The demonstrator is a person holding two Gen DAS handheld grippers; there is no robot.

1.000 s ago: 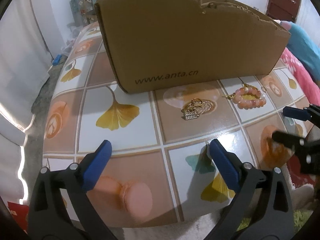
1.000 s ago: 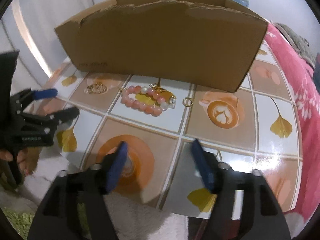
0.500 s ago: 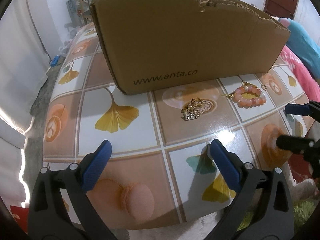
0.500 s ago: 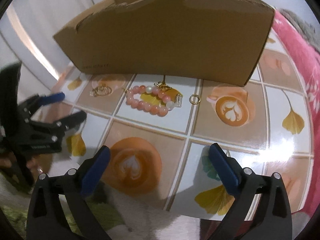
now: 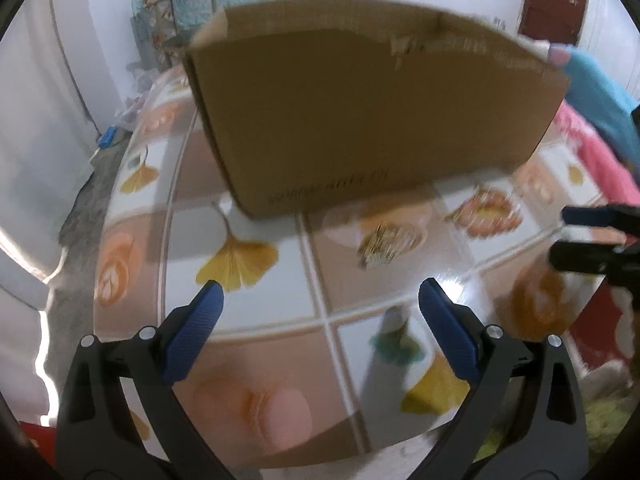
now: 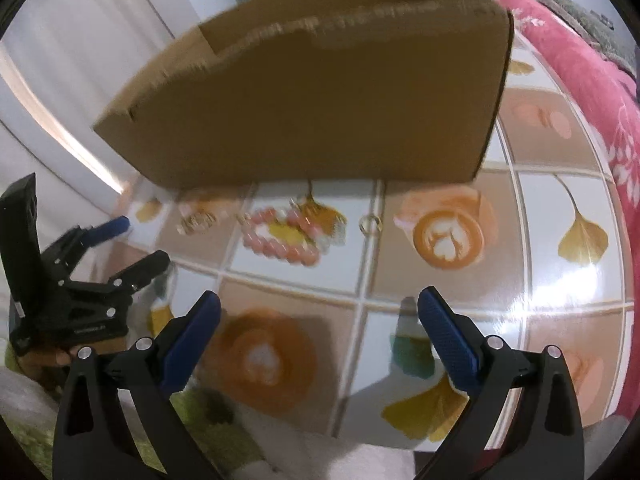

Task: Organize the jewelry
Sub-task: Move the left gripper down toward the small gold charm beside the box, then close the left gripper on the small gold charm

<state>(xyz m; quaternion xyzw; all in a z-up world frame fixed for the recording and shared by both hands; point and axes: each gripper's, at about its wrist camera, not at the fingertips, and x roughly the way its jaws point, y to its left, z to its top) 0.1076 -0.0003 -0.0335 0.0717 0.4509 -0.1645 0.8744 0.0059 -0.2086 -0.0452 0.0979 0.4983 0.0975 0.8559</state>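
A pink bead bracelet [image 6: 282, 238] with gold charms lay blurred on the tiled tabletop [image 6: 552, 208]; both the left gripper [image 5: 316, 314] and the right gripper [image 6: 318, 314] had wide, empty jaws.

Both grippers higher, views blurred.

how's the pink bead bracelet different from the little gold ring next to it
The pink bead bracelet is a wide loop of round pink and pale beads with gold bits attached; the small gold ring is a thin, plain metal hoop, far smaller. The bracelet lies left of the ring, apart from it. Both rest flat on the tiled tabletop before the brown cardboard box.
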